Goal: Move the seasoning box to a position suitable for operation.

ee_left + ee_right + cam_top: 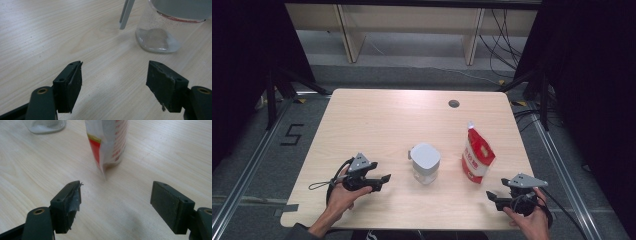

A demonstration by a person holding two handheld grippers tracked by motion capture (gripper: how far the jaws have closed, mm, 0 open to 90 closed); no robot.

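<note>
A clear glass jar (pixel 425 165) with a white lid and a flip handle stands upright at the table's middle; a little white powder lies in its bottom (pixel 157 41). A red and white pouch (pixel 477 156) stands to its right, also near the top in the right gripper view (pixel 110 142). My left gripper (pixel 384 181) rests low over the table to the left of the jar, jaws apart and empty (pixel 113 85). My right gripper (pixel 491 197) sits near the front right edge, below the pouch, jaws wide with nothing between them (pixel 116 203).
The light wooden table (pixel 377 120) has a dark round hole (pixel 454 103) near its far edge. Beyond it stand wooden shelf legs and loose cables on the floor. Black curtains hang on both sides.
</note>
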